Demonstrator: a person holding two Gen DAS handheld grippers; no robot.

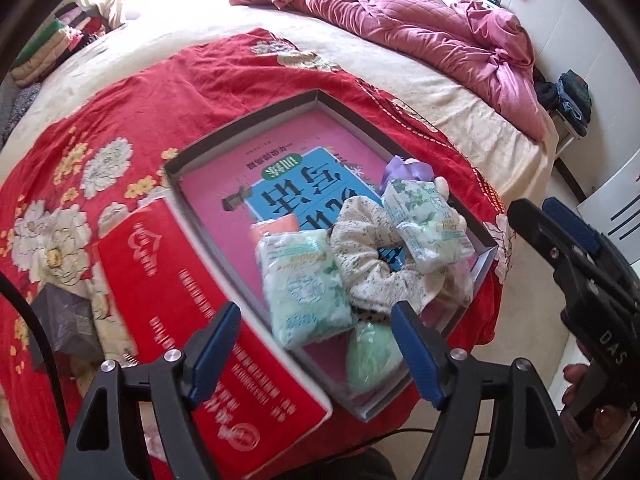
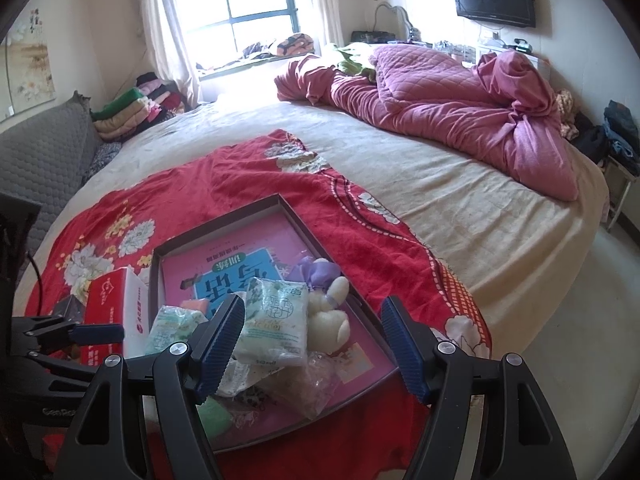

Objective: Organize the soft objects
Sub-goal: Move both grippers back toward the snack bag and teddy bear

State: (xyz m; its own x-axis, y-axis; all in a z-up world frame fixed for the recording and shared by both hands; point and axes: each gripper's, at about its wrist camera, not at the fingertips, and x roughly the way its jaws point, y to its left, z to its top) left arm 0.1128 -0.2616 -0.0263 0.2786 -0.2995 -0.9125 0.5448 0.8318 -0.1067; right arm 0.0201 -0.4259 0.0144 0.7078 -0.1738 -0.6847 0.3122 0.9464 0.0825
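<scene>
A shallow grey box point(image 1: 240, 120) point(image 2: 216, 220) with a pink book inside lies on a red floral blanket point(image 1: 132, 120) point(image 2: 224, 176). Its near end holds two green tissue packs point(image 1: 304, 284) point(image 1: 428, 220) point(image 2: 276, 316), a floral scrunchie point(image 1: 372, 248), a green sponge point(image 1: 372, 356), an orange sponge point(image 1: 276, 224) and a cream and purple plush toy point(image 2: 328, 312). My left gripper point(image 1: 316, 356) is open and empty just above the box's near end. My right gripper point(image 2: 314, 344) is open and empty above the same pile; it shows at the right edge of the left wrist view point(image 1: 568, 240).
A red tissue box point(image 1: 200, 320) point(image 2: 108, 304) lies left of the grey box, beside a small dark packet point(image 1: 64, 320). A crumpled pink quilt point(image 1: 420, 28) point(image 2: 440, 112) lies at the far side of the bed. Folded clothes point(image 2: 128, 112) are stacked far left. Floor is to the right.
</scene>
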